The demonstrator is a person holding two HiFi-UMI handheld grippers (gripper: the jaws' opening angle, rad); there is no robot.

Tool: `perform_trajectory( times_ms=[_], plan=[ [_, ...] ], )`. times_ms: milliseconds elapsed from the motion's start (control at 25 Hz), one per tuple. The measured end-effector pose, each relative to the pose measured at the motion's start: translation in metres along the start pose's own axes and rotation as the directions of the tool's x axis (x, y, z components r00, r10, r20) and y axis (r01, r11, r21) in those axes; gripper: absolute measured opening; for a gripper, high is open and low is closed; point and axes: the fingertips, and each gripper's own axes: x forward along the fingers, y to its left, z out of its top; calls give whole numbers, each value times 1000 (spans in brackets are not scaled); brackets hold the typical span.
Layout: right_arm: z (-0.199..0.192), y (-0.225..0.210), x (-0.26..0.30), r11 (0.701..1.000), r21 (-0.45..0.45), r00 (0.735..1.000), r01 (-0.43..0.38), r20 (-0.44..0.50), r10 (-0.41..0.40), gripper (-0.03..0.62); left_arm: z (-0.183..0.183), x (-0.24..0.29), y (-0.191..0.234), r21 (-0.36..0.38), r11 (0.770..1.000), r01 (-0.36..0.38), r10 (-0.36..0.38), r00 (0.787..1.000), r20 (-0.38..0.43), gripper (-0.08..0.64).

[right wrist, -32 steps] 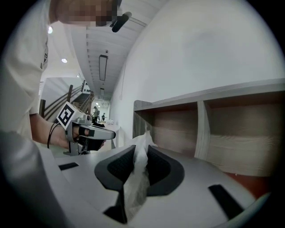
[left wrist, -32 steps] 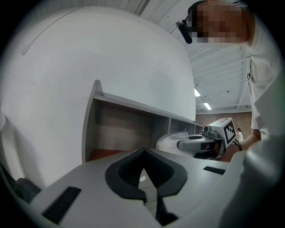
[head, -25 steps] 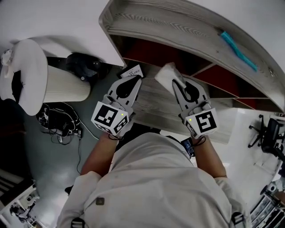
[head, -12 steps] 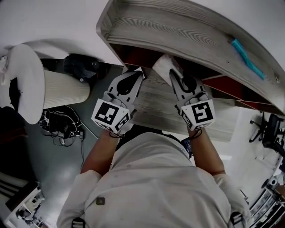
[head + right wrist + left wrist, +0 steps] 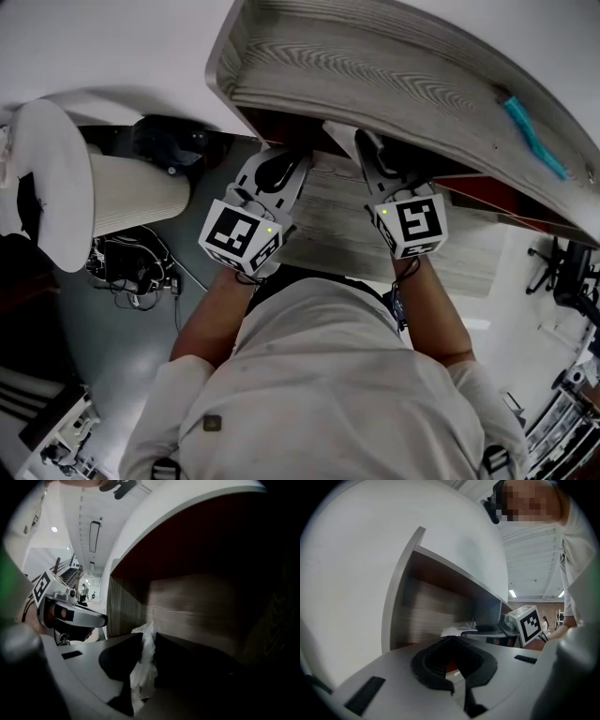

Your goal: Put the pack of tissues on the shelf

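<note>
Softness seems the concern: we are pinching the light, crinkly white plastic-wrapped tissue pack (image 5: 143,667) by its end, the right gripper (image 5: 147,637) opening its jaws around it; the left gripper (image 5: 452,643) is idling closed, empty.

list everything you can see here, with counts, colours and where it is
shelf unit: one, grey wood grain, reddish inside, in front of the person
pack of tissues: one, white, inside a shelf compartment, between the right gripper's fingers
teal object: one, on the shelf top, right side
ribbed cylinder: one, white, left of the shelf
cables: one tangle, black, on the floor by the cylinder
left gripper: one, grey, fingers together, empty, at the shelf edge
right gripper: one, grey, reaching into the compartment, fingers opening
</note>
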Motion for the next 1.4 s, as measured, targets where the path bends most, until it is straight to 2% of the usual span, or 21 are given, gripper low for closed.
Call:
perform_trajectory(
  times_ms=[520, 800, 1120, 1400],
  plan=[
    [-13, -9, 31, 999, -32, 997, 11, -69, -13, 91, -3, 12, 5, -8, 1000, 22, -22, 1000, -6, 15],
    [-16, -9, 33, 999, -38, 996, 9, -87, -13, 129, -1, 12, 6, -7, 1000, 16, -16, 1000, -1, 15],
    [3, -13, 22, 999, -43, 1000, 22, -19, -23, 210, 4, 7, -3, 1, 1000, 3, -3, 1000, 9, 15],
    [17, -5, 1, 998, -55, 1000, 6, 18, -5, 216, 12, -4, -21, 17, 1000, -17, 17, 999, 32, 16]
  ],
)
